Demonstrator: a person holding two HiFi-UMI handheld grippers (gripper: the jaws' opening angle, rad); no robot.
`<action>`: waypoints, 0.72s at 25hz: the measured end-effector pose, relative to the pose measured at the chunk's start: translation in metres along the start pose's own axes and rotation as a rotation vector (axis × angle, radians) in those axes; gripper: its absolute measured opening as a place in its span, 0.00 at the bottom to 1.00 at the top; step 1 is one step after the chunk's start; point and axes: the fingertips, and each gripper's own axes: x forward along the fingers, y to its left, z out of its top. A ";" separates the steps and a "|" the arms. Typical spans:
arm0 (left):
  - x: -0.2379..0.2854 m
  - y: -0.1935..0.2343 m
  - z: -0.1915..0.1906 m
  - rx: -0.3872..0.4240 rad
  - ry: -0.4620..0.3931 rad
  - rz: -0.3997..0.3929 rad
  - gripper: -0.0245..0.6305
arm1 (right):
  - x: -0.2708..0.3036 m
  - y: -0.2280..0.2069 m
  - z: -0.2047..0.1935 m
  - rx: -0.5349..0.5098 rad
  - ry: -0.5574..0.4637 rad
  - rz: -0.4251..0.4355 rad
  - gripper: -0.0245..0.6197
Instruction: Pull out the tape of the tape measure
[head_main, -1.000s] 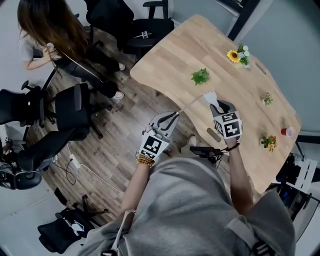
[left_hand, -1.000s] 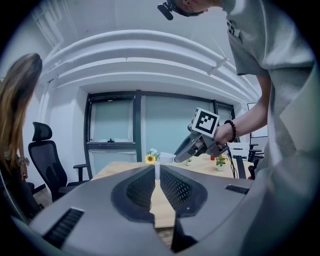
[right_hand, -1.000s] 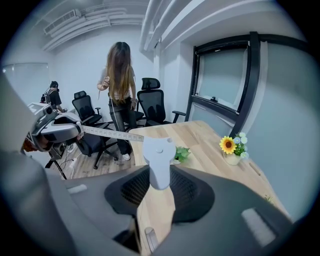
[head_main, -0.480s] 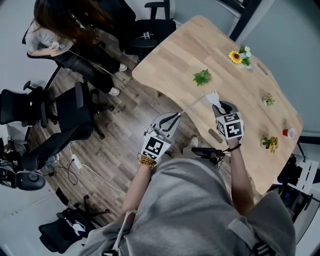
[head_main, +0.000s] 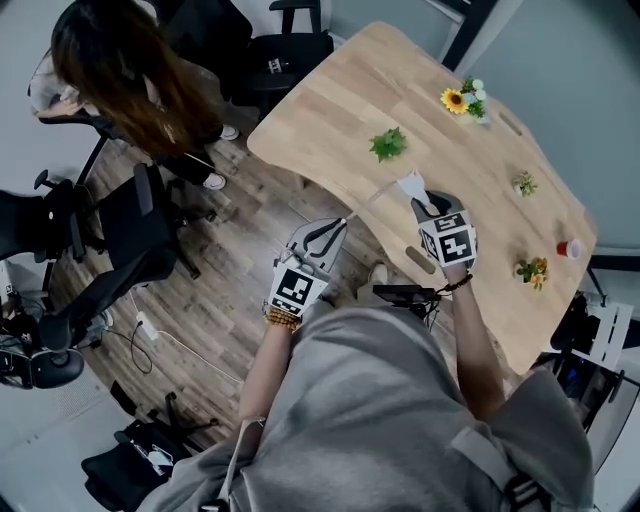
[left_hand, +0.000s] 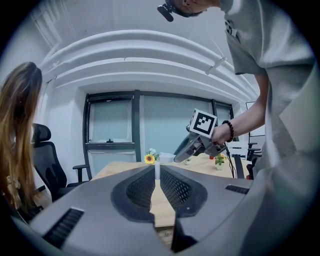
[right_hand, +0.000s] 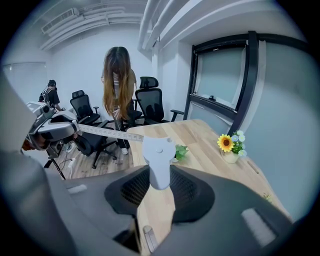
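Note:
My right gripper (head_main: 418, 193) is shut on the white case of the tape measure (head_main: 410, 184) above the near edge of the wooden table (head_main: 500, 280). In the right gripper view the case (right_hand: 159, 160) stands upright between the pads. The tape (head_main: 372, 202) runs out from the case to my left gripper (head_main: 338, 224), which is off the table's edge, over the floor. The marked tape (right_hand: 105, 131) stretches leftward to the left gripper (right_hand: 74, 129). My left gripper (left_hand: 157, 175) is shut on the tape's end (left_hand: 157, 169), a thin white strip between its pads. Beyond it the right gripper (left_hand: 177, 159) shows.
On the table are a green sprig (head_main: 388, 144), a sunflower vase (head_main: 458, 100), two small plants (head_main: 522, 183) (head_main: 530, 270) and a red cup (head_main: 568, 248). Office chairs (head_main: 140, 230) stand on the wood floor at the left. A long-haired person (head_main: 130, 70) is at the back left.
Both grippers keep their hold and their places, with the tape still stretched between them. The long-haired person at the back left has shifted position.

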 end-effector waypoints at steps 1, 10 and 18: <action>0.001 -0.001 0.000 0.000 0.000 -0.003 0.09 | -0.001 -0.001 0.000 0.000 0.002 -0.003 0.24; -0.004 0.004 -0.002 -0.001 0.005 0.014 0.09 | 0.001 -0.011 -0.004 0.016 0.010 -0.024 0.24; -0.011 0.013 -0.006 0.001 0.018 0.035 0.09 | 0.002 -0.017 -0.006 0.024 0.017 -0.034 0.24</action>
